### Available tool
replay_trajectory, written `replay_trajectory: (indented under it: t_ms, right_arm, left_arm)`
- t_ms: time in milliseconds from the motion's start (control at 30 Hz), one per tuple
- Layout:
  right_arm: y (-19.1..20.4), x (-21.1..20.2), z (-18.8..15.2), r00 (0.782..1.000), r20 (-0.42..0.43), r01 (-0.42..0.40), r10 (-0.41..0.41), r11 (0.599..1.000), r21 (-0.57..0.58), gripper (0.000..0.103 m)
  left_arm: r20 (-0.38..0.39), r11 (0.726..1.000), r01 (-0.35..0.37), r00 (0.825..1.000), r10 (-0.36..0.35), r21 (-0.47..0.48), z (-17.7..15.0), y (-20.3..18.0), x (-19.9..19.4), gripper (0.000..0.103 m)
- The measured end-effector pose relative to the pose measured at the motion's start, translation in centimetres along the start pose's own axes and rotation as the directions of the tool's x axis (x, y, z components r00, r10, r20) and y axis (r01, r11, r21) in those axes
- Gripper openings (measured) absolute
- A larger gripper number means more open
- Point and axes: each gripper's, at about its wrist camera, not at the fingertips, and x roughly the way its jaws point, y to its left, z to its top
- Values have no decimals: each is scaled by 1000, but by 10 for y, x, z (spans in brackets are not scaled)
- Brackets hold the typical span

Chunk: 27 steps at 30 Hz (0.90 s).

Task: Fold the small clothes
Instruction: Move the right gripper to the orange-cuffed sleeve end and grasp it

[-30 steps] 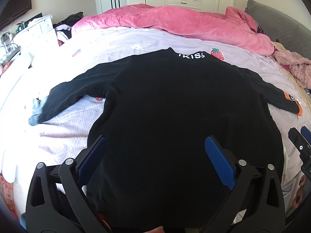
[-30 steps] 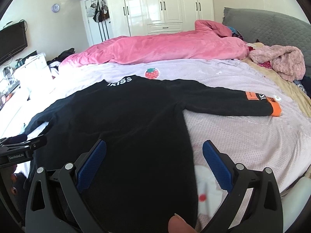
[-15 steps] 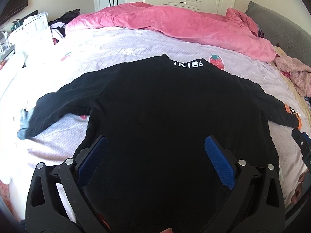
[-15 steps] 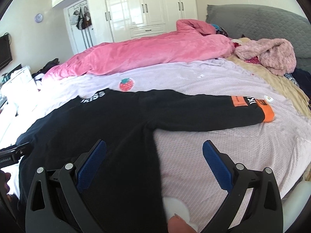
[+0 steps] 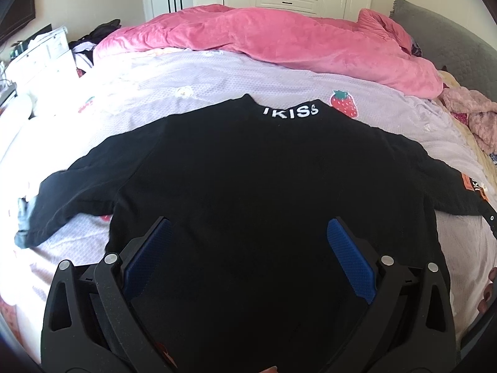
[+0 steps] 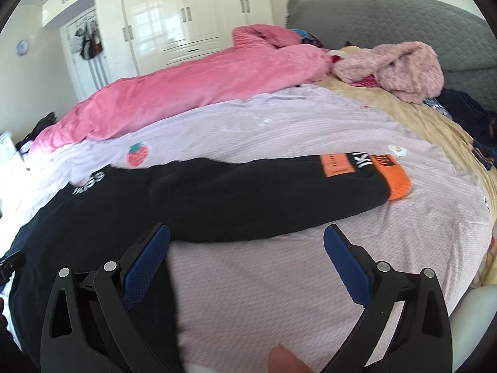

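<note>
Left tool (image 5: 247, 244): blue-padded fingers spread wide apart, gripping nothing, over the lower body of the black long-sleeved sweatshirt (image 5: 264, 192).
Right tool (image 6: 247, 244): fingers likewise apart and empty; the sweatshirt's side edge runs under its 9 o'clock finger, bare sheet under the 3 o'clock one.
Sweatshirt: spread flat on the lilac strawberry-print bed sheet (image 6: 279, 130), collar lettering at 12 o'clock from the left tool.
Sleeve: the orange-cuffed sleeve (image 6: 394, 178) stretches toward 1 o'clock beyond the right tool.
Far: crumpled pink duvet (image 5: 279, 40) across the bed at 12 o'clock.
</note>
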Motion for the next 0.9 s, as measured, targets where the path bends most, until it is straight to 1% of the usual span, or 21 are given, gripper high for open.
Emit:
replay_trajectory:
  t_ms: [100,233,367,533,633,900]
  right_arm:
    - [-12,8,5,999,-4,34,-34,999,24,99]
    - [-29,18,11,998,-18,59,-58,996,66,99]
    - [-47,28,16,997,-46,62,-56,990,126,99]
    - [-74,43,19,991,-75,124,-112,974,188,99]
    - [-90,53,20,987,-93,146,-128,965,218,99]
    - [-125,88,21,978,-164,176,-129,934,312,98]
  left_arm:
    - [3,1000,8,1000,-8,-2,7,-5,6,94]
    - [4,1000,11,1000,-11,14,15,-12,16,94]
    - [-13,999,30,999,-30,21,20,-19,29,94]
    - [-20,999,26,999,-26,38,26,-27,42,94]
    - [-27,999,21,999,-20,48,28,-31,50,94]
    - [-47,999,9,999,-7,33,35,-26,69,94]
